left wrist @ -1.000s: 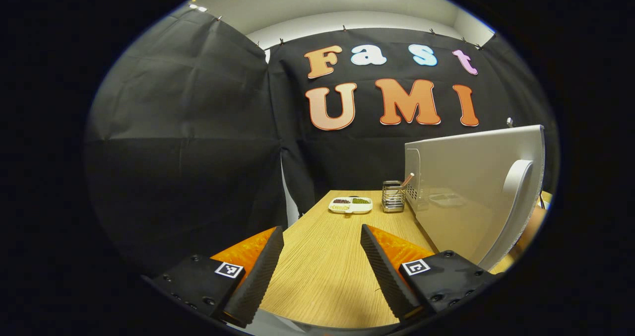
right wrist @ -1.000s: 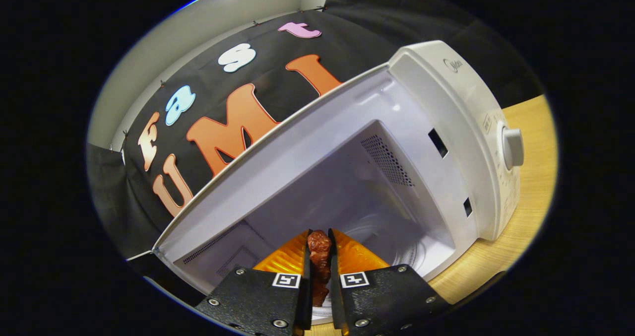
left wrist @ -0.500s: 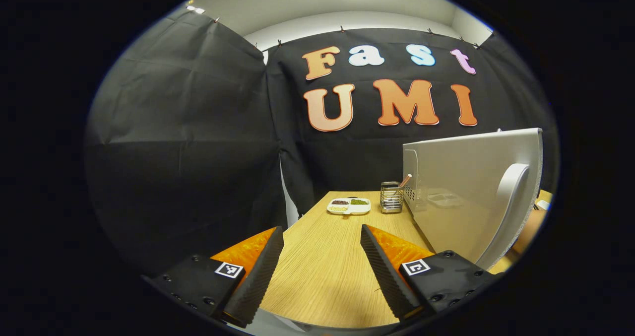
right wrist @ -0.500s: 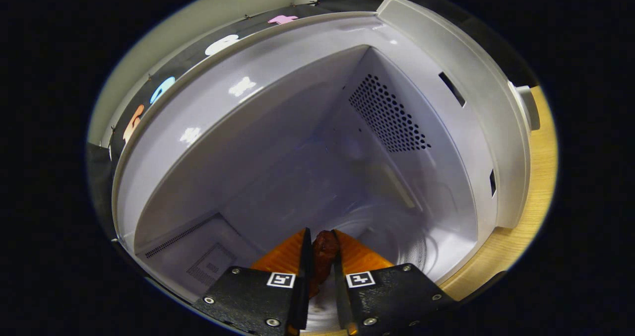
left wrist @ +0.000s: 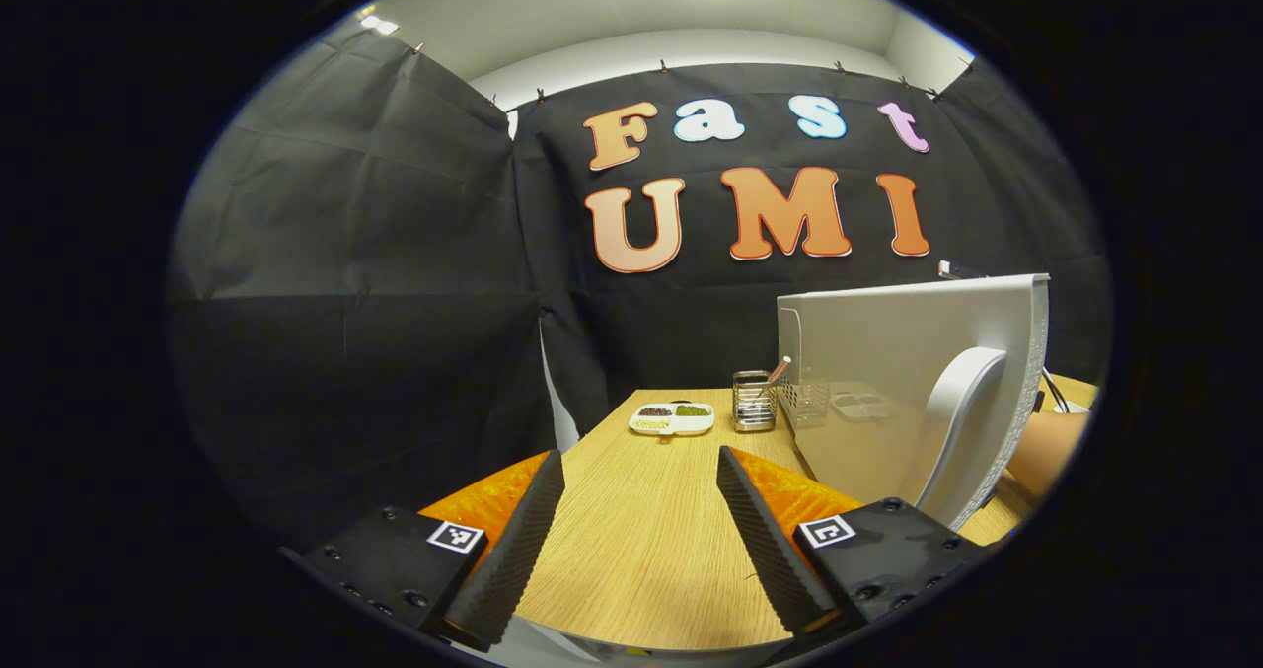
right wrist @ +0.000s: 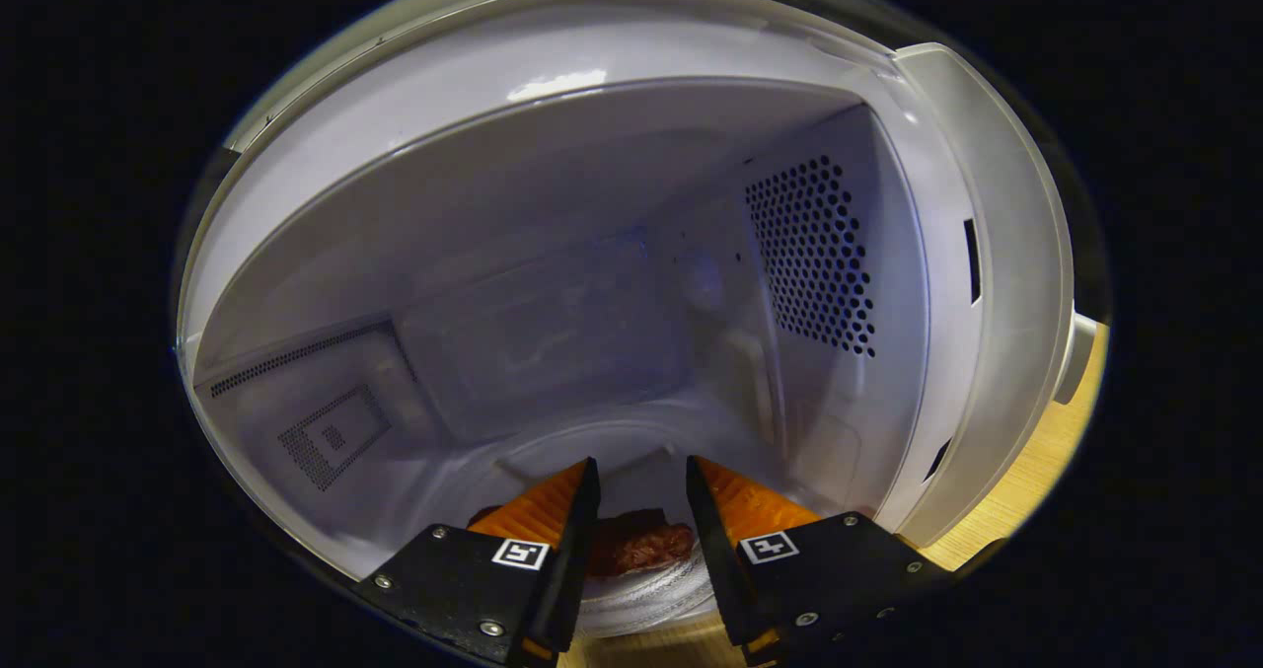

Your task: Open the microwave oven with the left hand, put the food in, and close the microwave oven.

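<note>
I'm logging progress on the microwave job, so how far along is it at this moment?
Done: the microwave door stands open, and the food lies on the glass turntable inside the microwave. In hand: the right tongs are open around the food, apparently just releasing it. Left: draw the right tongs out and shut the door; the left tongs hang open over the table beside the door.

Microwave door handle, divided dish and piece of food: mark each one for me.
Microwave door handle (left wrist: pixel 955 431), left gripper view: middle of the curved white bar on the open door.
Divided dish (left wrist: pixel 672 418), left gripper view: centre, where its compartments meet.
Piece of food (right wrist: pixel 639 544), right gripper view: middle of the reddish-brown chunk on the turntable.
</note>
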The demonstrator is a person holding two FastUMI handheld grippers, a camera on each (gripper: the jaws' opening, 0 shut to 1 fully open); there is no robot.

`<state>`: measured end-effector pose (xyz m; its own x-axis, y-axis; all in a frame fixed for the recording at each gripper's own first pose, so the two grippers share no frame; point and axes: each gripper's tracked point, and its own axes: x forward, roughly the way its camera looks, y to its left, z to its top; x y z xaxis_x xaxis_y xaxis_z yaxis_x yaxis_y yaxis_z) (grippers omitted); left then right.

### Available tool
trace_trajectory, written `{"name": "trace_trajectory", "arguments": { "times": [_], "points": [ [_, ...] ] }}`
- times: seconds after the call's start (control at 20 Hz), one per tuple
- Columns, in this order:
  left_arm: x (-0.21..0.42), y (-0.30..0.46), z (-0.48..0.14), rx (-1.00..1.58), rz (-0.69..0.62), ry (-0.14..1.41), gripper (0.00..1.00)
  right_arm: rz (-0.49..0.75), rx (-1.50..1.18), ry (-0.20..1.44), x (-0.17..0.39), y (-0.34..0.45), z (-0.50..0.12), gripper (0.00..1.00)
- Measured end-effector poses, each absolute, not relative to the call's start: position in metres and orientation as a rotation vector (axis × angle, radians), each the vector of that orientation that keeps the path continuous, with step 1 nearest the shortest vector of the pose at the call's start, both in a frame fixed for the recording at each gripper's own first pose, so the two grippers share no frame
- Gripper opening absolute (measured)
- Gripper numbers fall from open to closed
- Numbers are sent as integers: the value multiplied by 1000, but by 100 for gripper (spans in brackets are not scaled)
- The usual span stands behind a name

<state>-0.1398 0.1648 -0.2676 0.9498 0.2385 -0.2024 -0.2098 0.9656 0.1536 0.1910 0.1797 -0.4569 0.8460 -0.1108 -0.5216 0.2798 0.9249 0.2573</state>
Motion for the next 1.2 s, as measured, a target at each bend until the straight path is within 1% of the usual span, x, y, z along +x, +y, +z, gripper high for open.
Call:
{"name": "trace_trajectory", "arguments": {
  "times": [0.05,0.25,0.4,0.45,0.6,0.8,0.85,0.9,1.0,1.05,1.1,1.2],
  "points": [
    [-139,160,-268,132,223,226,100,-196,317,524,189,180,-454,59],
    [-136,145,-262,151,193,218,100,-136,231,495,170,176,-424,65],
    [-135,137,-260,159,181,215,100,-79,186,454,146,166,-396,68],
    [-135,135,-259,161,179,214,93,-62,181,439,137,160,-386,71],
    [-135,122,-260,154,168,213,93,-9,171,421,107,145,-362,72],
    [-130,109,-266,172,171,212,93,83,142,390,64,134,-322,78],
    [-130,104,-268,164,166,215,95,103,135,374,56,130,-311,79],
    [-128,98,-268,153,159,213,96,114,133,361,50,125,-301,79],
    [-126,86,-268,146,139,215,96,131,140,341,42,112,-283,81],
    [-125,79,-269,148,130,216,93,133,145,332,38,104,-275,83],
    [-124,74,-269,151,120,217,96,131,149,325,35,97,-267,83],
    [-121,59,-269,156,94,217,96,138,165,314,26,86,-255,84]
  ]
}}
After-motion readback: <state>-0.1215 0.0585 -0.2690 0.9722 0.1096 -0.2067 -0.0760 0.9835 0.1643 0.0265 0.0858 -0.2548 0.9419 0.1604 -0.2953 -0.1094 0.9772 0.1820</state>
